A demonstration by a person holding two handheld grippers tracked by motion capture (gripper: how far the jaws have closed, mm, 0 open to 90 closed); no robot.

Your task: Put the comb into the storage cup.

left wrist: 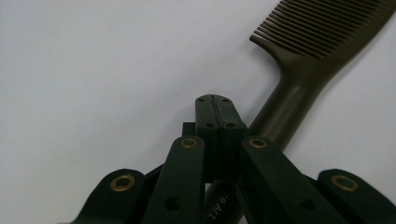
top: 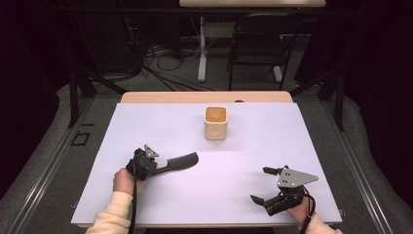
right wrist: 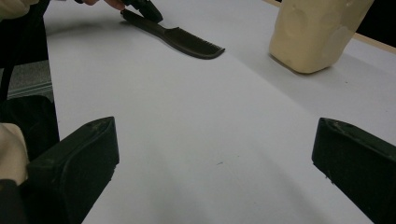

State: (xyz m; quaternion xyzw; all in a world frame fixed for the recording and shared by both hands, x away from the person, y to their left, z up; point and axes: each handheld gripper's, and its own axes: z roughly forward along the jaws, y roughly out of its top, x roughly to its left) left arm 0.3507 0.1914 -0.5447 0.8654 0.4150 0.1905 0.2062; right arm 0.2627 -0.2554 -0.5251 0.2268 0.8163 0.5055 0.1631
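A dark olive comb (top: pixel 182 161) lies flat on the white table sheet (top: pixel 209 195), teeth end to the right. My left gripper (top: pixel 157 168) is at its handle end. In the left gripper view the two jaws of the left gripper (left wrist: pixel 215 105) meet tip to tip with nothing between them, and the comb (left wrist: pixel 299 88) handle passes underneath them. My right gripper (top: pixel 259 184) rests at the front right, open, with bare sheet between its jaws (right wrist: pixel 217 128). In the right gripper view the comb (right wrist: pixel 177 37) lies far off at the upper left.
A cream square cup (top: pixel 215 124) stands upright at the middle back of the sheet, also seen in the right gripper view as the cup (right wrist: pixel 313 32). The wooden table edge (top: pixel 204 96) runs behind it. A chair and cables are on the floor beyond.
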